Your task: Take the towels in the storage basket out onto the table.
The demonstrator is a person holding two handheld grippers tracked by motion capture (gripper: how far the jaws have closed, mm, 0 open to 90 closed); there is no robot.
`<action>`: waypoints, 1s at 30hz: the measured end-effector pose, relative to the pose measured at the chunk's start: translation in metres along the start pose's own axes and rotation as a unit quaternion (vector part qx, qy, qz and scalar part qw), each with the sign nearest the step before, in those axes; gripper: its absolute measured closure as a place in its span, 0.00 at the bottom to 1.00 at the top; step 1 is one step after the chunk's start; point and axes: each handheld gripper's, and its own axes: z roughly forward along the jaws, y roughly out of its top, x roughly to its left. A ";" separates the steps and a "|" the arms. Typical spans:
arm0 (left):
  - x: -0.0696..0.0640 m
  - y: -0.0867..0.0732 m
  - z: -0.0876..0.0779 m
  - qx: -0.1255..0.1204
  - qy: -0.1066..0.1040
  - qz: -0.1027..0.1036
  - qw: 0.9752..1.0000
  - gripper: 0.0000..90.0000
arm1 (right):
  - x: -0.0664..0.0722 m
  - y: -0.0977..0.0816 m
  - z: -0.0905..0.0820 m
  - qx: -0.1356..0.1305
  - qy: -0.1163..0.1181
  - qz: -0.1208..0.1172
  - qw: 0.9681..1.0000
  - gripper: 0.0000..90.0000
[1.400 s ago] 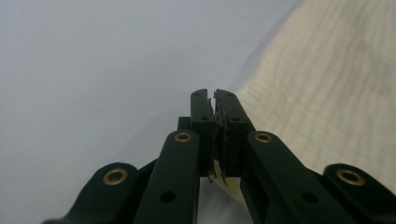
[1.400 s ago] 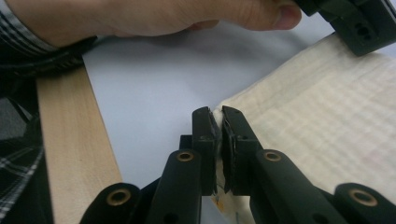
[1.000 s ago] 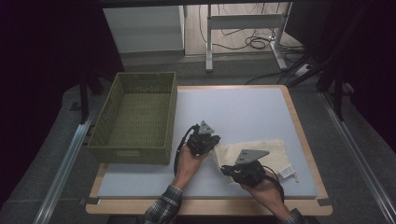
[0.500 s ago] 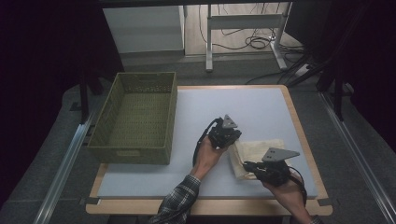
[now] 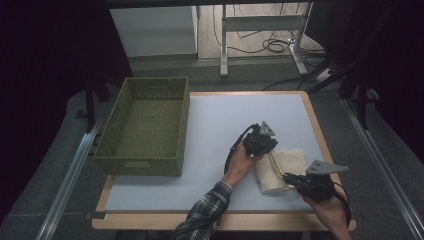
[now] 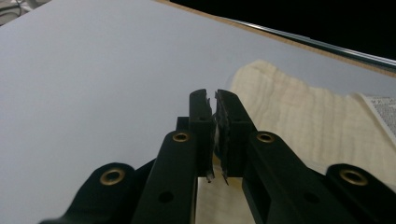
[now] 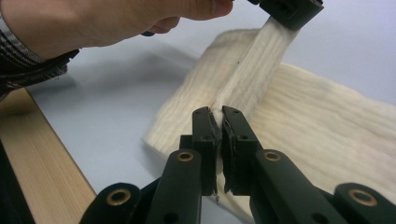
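Left hand-held gripper: clamped on cream ribbed cloth.
Right hand-held gripper: pinching same fold.
Risk: thin pinch may slip if pulled unevenly.

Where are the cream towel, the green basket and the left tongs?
cream towel (image 5: 287, 162), high view, its flat top fold.
green basket (image 5: 142, 166), high view, its near wall.
left tongs (image 6: 211, 100), left gripper view, between the fingertips.
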 end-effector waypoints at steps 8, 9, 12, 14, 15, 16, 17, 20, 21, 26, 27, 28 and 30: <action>-0.010 0.017 0.018 0.003 -0.006 0.021 1.000 0.95 | -0.011 -0.007 -0.016 -0.007 -0.018 0.012 1.000 0.94; -0.010 0.017 0.018 0.003 -0.006 0.021 1.000 0.95 | -0.013 -0.008 -0.018 -0.008 -0.020 0.013 1.000 0.94; -0.017 0.025 0.026 0.002 -0.010 0.029 1.000 0.94 | -0.016 -0.010 -0.024 -0.009 -0.026 0.018 0.999 0.94; -0.019 0.029 0.031 0.004 -0.011 0.034 0.999 0.95 | -0.018 -0.012 -0.028 -0.010 -0.030 0.021 0.999 0.94; -0.021 0.030 0.033 0.005 -0.013 0.034 0.999 0.95 | -0.020 -0.013 -0.029 -0.011 -0.031 0.023 0.999 0.94; -0.021 0.030 0.033 0.005 -0.013 0.034 0.999 0.95 | -0.020 -0.013 -0.029 -0.011 -0.031 0.023 0.999 0.94; -0.022 0.031 0.036 0.005 -0.013 0.035 0.999 0.95 | -0.022 -0.016 -0.031 -0.008 -0.035 0.027 0.999 0.94; -0.025 0.032 0.049 0.011 -0.017 0.033 0.999 0.94 | -0.027 -0.021 -0.029 -0.002 -0.043 0.031 0.999 0.94; -0.025 0.032 0.051 0.014 -0.018 0.032 0.999 0.94 | -0.028 -0.023 -0.029 0.000 -0.044 0.034 0.998 0.94; -0.027 0.028 0.058 0.012 -0.023 0.021 0.999 0.76 | -0.033 -0.032 -0.025 0.010 -0.052 0.045 0.998 0.93; -0.027 0.027 0.056 0.006 -0.017 0.019 1.000 0.71 | -0.034 -0.033 -0.025 0.012 -0.054 0.047 0.997 0.92; -0.027 0.028 0.054 0.002 -0.016 0.016 1.000 0.65 | -0.035 -0.034 -0.026 0.013 -0.057 0.051 0.997 0.92; -0.026 0.028 0.049 -0.004 -0.012 0.012 1.000 0.59 | -0.037 -0.036 -0.028 0.010 -0.060 0.056 0.997 0.88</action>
